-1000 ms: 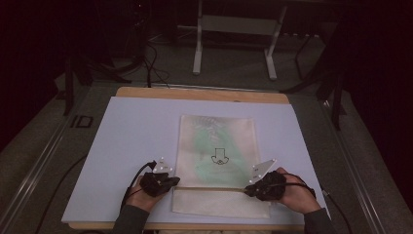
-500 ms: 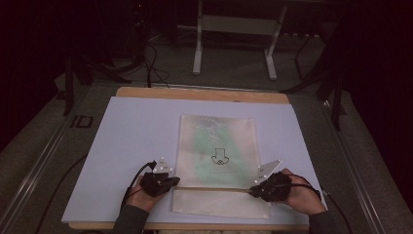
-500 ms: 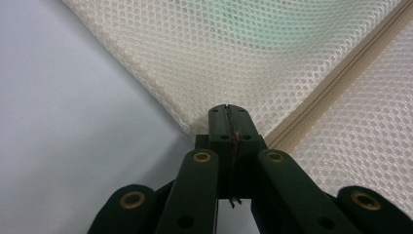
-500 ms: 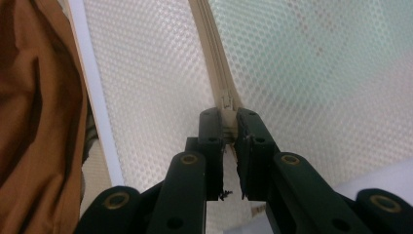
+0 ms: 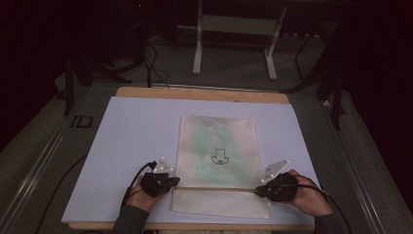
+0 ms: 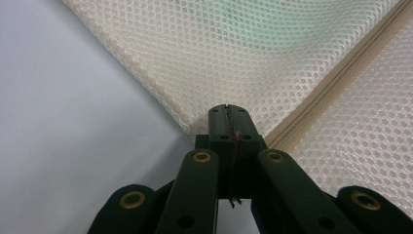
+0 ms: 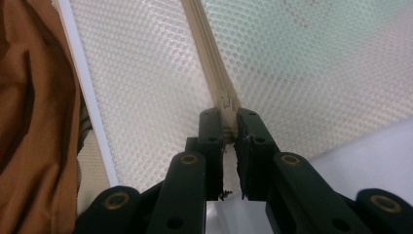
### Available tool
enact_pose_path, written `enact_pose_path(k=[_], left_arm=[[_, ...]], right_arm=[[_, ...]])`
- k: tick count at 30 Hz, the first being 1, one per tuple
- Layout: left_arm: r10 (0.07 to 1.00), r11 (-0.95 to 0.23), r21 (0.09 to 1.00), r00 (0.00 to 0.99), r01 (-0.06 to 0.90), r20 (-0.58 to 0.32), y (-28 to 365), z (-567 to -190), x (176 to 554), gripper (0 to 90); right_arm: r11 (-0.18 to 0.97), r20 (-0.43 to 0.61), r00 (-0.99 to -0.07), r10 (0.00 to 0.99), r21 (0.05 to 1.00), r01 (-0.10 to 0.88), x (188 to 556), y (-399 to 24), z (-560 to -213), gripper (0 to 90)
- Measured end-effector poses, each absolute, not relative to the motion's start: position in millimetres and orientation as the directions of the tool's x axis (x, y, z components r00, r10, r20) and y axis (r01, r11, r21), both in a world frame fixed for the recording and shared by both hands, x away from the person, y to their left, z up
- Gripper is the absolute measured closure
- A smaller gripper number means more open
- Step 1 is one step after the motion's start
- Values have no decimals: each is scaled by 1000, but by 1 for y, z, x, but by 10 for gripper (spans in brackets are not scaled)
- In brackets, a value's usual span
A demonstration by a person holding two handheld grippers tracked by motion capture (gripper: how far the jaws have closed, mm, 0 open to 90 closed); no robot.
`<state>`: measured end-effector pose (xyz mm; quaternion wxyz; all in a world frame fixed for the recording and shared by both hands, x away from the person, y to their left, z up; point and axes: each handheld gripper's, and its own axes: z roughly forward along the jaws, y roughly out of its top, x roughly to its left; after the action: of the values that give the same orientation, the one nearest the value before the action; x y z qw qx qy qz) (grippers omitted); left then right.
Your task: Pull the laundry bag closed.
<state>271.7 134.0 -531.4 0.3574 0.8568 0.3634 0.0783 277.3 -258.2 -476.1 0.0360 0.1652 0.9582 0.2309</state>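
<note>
A cream mesh bag (image 5: 216, 146) lies flat on the pale mat (image 5: 131, 141), with green cloth and a small black drawing showing through it. A zipper band (image 5: 219, 187) crosses it near the front. My left gripper (image 5: 168, 183) is shut on the bag's left edge (image 6: 202, 124) beside the zipper's end. My right gripper (image 5: 260, 190) is shut on the zipper's slider (image 7: 227, 105) at the bag's right edge. Mesh (image 7: 146, 87) spreads on both sides of the zipper (image 7: 207, 48).
The mat covers a wooden table (image 5: 204, 93) whose back edge shows. A metal stand (image 5: 234, 29) and cables (image 5: 146, 58) are on the dark floor behind. An orange-brown sleeve (image 7: 34, 122) hangs at the left of the right gripper view.
My right gripper and hand have shifted slightly right along the bag's front. The left gripper has stayed in place.
</note>
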Motion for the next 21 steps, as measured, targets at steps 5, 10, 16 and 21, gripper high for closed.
enact_pose_path(k=[5,10,16,21], left_arm=[[679,-480,669,723,567,-126,134,-531,272,895],[680,-480,671,723,566,-123,134,-531,271,895],[682,-479,670,721,567,-123,134,-531,271,895],[682,-483,668,722,565,-117,133,-531,271,895]], right_arm=[[834,13,-938,348,452,316,279,-264,-479,823],[833,19,-933,358,444,329,280,-269,-480,823],[826,36,-928,371,445,347,282,-275,-485,822],[820,42,-923,383,444,361,283,-279,-486,822]])
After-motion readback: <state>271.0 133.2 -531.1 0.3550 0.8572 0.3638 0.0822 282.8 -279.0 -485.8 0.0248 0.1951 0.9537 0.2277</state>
